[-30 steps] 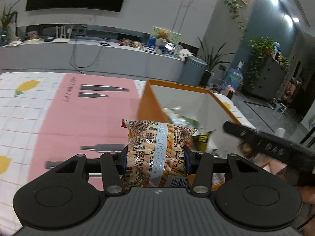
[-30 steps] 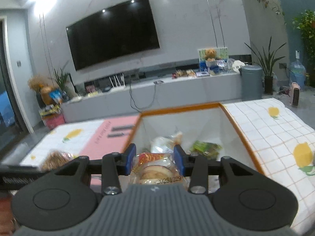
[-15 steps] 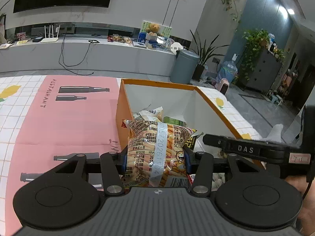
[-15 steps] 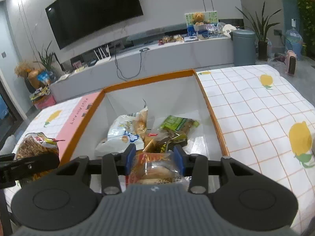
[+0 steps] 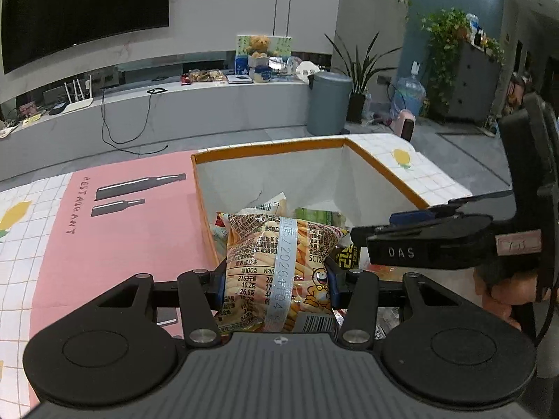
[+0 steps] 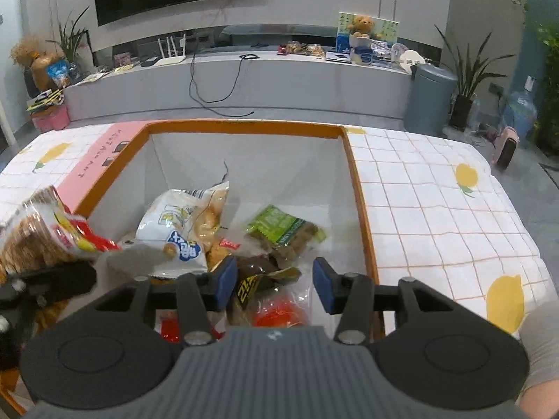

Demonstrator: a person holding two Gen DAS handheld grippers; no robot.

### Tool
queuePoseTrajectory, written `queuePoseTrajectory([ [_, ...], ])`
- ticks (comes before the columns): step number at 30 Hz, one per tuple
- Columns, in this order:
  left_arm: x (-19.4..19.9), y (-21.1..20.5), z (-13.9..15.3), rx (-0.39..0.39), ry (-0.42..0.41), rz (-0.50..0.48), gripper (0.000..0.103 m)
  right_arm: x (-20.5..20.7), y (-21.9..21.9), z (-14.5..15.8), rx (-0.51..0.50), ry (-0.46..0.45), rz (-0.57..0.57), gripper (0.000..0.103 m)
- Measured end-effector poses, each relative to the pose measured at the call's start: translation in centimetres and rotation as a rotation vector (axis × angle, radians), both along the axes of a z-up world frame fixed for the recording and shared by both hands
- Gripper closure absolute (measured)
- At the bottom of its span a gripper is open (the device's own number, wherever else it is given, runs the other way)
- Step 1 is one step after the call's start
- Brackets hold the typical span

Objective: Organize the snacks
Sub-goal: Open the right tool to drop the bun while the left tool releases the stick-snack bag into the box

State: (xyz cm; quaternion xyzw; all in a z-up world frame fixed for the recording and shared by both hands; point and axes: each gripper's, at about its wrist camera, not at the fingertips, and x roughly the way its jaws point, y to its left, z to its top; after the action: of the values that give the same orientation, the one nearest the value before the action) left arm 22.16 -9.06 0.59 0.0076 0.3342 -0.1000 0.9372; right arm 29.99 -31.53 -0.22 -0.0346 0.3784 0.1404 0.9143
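The left gripper [image 5: 276, 281] clamped a snack bag [image 5: 279, 265], hiding the box [image 5: 269, 146] floor. The right gripper [image 6: 274, 284], jaws just opening, held nothing.

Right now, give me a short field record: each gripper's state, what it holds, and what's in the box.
left gripper: shut on chip bag, held beside the box's left wall
right gripper: jaws have just been opening, nothing between the pads, over the box
box: orange rim, white inside, on the tablecloth
box contents: white bag, green pack, black-yellow pack, red-orange wrapper
pink mat: left of box
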Motion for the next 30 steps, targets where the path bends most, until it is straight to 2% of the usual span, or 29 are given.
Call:
queuePoseTrajectory([
  [2, -0.3, -0.2, 0.1, 0.017, 0.0, -0.002, 0.047, -0.1, -0.3, 0.2, 0.023, -0.003, -0.009, 0.05],
  [9, -1.4, -1.2, 1.0, 0.09, 0.001, 0.009, 0.047, -1.8, -1.3, 1.4, 0.093, -0.019, -0.023, 0.05],
  [13, -1.5, -2.0, 2.1, 0.101, 0.009, 0.023, 0.047, -3.2, -2.4, 2.2, 0.117, -0.053, -0.028, 0.05],
  [16, -0.1, -2.7, 3.0, 0.065, 0.053, 0.022, 0.047, -4.2, -3.7, 2.6, 0.149, -0.09, -0.013, 0.049],
  [19, 1.4, -3.9, 3.6, 0.057, 0.057, 0.031, 0.047, -5.1, -5.1, 2.4, 0.186, -0.147, 0.039, 0.046],
  [22, 3.0, -5.1, 3.5, 0.055, 0.074, 0.042, 0.047, -4.6, -6.5, 2.1, 0.197, -0.129, -0.023, 0.046],
  [26, 4.9, -6.2, 2.3, 0.024, 0.141, 0.053, 0.047, -4.2, -8.7, 1.8, 0.279, -0.108, -0.089, 0.046],
  [30, 6.0, -6.4, 1.2, -0.032, 0.142, 0.069, 0.047, -4.9, -10.0, 2.3, 0.308, -0.153, -0.096, 0.046],
])
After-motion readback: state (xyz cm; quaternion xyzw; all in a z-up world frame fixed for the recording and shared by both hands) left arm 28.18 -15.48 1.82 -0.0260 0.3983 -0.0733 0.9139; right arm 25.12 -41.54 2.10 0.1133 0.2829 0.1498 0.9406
